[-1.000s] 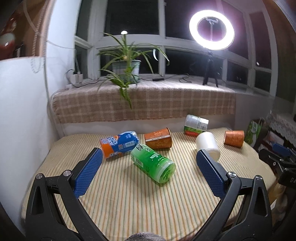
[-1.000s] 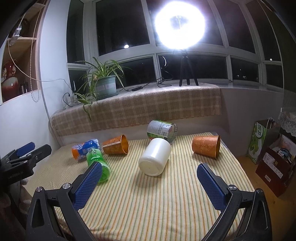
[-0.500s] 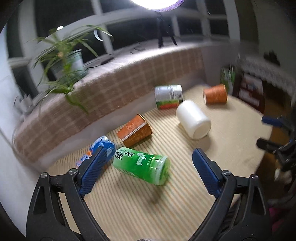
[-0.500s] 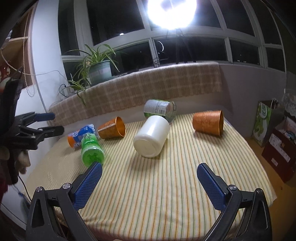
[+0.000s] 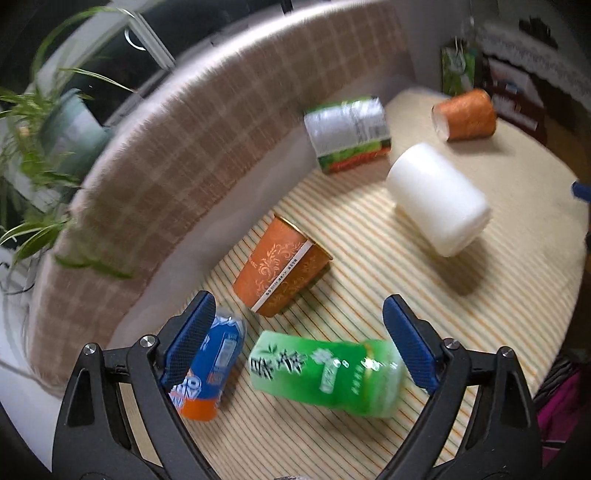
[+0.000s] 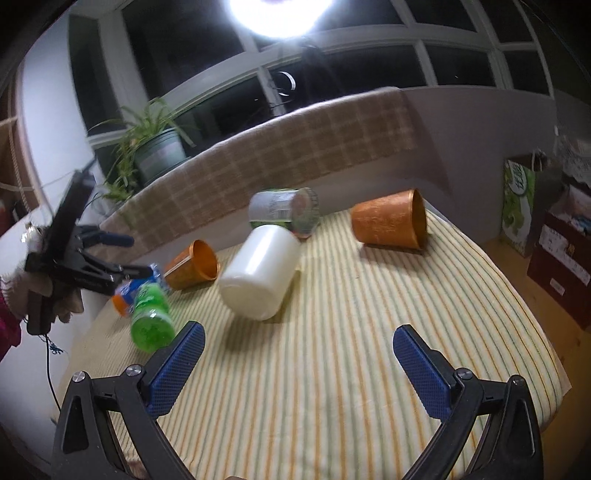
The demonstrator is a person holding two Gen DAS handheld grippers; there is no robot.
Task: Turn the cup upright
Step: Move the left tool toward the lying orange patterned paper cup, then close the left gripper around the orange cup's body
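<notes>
Hovering spread-jawed, left gripper (image 5: 299,343) over the green plastic tea bottle (image 5: 325,373) lying sideways on the striped tablecloth (image 5: 369,266), probably lining up a grasp; right gripper (image 6: 295,365) likewise open, empty, waiting.

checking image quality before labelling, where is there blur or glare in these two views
Left wrist view: motion blur smears the green bottle, the labelled can and the checked cloth; the left gripper itself stays sharp. Right wrist view: the ring light blows out to white at the top edge, the white cup is slightly soft, and fisheye bends the window frames.
</notes>
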